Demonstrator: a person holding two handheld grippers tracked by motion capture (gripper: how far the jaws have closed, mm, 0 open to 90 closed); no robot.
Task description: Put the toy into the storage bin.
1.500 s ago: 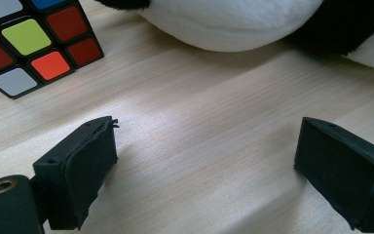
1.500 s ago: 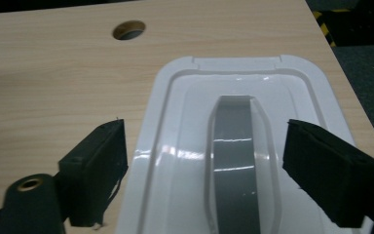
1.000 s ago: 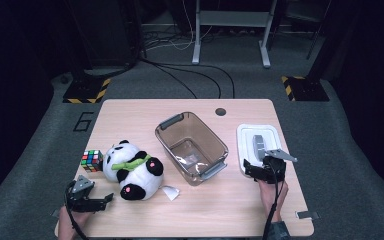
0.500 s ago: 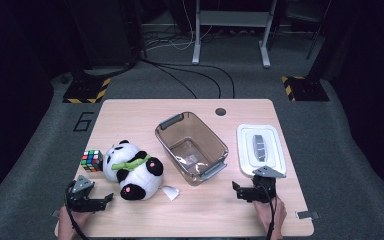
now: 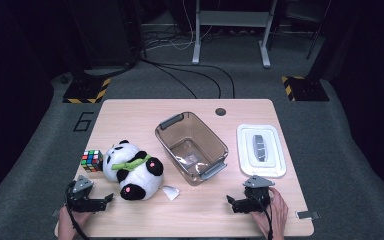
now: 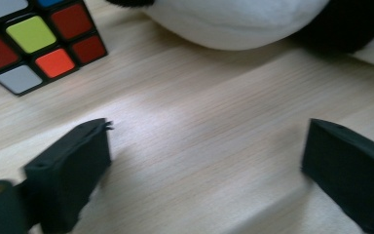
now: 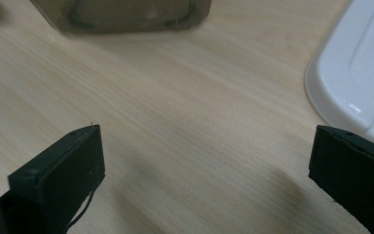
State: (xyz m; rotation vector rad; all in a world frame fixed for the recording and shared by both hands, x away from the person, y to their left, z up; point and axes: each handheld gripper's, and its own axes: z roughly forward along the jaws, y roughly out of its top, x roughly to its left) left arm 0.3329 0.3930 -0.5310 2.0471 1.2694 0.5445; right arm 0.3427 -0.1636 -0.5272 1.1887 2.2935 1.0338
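- Grippers rest low at the near edge of the wooden table (image 5: 130,112), 1 at each near corner, each held by a hand that comes in from the bottom of the high view.
- Left gripper (image 5: 102,200) lies close to level over the tabletop, jaws pointing right toward the plush panda (image 5: 132,172); its grey 3-cornered plate faces up and the left hand (image 5: 70,225) grasps it from behind.
- Its 2 jaws stand wide apart and have just been opening; in the left gripper view bare wood lies between them, nothing gripped.
- Ahead of those jaws, the puzzle cube (image 6: 34,39) sits at upper left and the panda's white body at the top, both apart from the pads.
- Right gripper (image 5: 232,202) also lies near level, jaws pointing left across the table, the right hand (image 5: 275,215) wrapped around its rear with the cable trailing toward the near edge.
- Its jaws are spread wide with bare wood between them in the right gripper view.
- White lid (image 5: 261,150) lies flat on the table beyond the right gripper, near its grey plate but apart from it; its rounded corner shows at the right of the right gripper view.
- Clear brown bin (image 5: 192,147) stands open at the table's middle, between panda and lid, tilted to the table's edges.
- Small white tag (image 5: 170,192) lies just beside the panda's near side.
- Cube sits just beside the panda's head, beyond the left gripper.
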